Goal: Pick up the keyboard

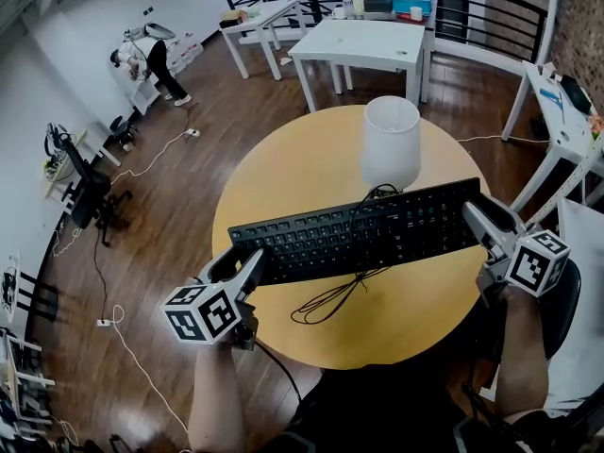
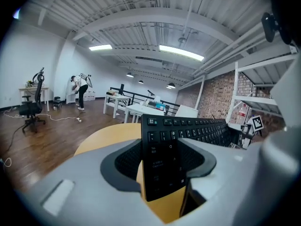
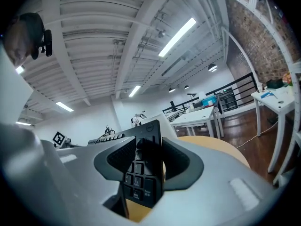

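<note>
A black keyboard (image 1: 359, 229) hangs above the round yellow table (image 1: 283, 159), held by both ends. My left gripper (image 1: 241, 262) is shut on its left end, and its pads clamp the edge in the left gripper view, where the keyboard (image 2: 188, 128) runs away from my left gripper (image 2: 162, 159). My right gripper (image 1: 486, 220) is shut on the right end. In the right gripper view the keyboard (image 3: 141, 173) stands edge-on in my right gripper (image 3: 146, 164). The keyboard's black cable (image 1: 335, 295) loops down onto the table.
A white cup-shaped container (image 1: 391, 142) stands on the table just behind the keyboard. White tables (image 1: 363, 45) and a black railing (image 1: 491, 8) stand behind. A person (image 1: 156, 59) stands at the far left, near an office chair (image 1: 90, 196). White desks (image 1: 562, 111) stand to the right.
</note>
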Motion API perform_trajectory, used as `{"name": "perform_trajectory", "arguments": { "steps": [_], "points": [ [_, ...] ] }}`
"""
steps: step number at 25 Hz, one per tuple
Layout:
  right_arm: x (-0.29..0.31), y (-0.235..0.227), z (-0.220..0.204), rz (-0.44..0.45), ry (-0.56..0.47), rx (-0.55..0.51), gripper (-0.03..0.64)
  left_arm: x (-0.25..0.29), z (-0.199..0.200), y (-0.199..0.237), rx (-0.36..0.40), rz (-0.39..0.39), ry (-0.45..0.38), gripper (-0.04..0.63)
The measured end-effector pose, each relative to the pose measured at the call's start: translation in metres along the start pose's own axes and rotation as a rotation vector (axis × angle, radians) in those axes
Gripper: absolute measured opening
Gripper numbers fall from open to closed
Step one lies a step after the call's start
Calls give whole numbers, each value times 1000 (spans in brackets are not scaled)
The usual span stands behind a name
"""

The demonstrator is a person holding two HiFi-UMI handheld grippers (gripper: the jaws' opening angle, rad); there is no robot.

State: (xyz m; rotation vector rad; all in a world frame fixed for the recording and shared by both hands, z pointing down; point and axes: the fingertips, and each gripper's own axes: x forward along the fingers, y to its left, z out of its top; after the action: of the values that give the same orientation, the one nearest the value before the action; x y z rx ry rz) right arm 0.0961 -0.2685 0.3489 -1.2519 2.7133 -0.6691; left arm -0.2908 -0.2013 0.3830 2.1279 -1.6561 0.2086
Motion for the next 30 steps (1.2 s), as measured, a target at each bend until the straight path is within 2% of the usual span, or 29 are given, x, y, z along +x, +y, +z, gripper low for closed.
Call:
{"name": "perform_trajectory", "arguments": {
  "steps": [27,30],
  "points": [
    [-4,4,5,1,-4,-62,156,-17,14,-9,46,28,-53,319],
    [-4,3,3,-6,-7,-42,155,-17,14,-9,46,27,-52,319]
  ]
}}
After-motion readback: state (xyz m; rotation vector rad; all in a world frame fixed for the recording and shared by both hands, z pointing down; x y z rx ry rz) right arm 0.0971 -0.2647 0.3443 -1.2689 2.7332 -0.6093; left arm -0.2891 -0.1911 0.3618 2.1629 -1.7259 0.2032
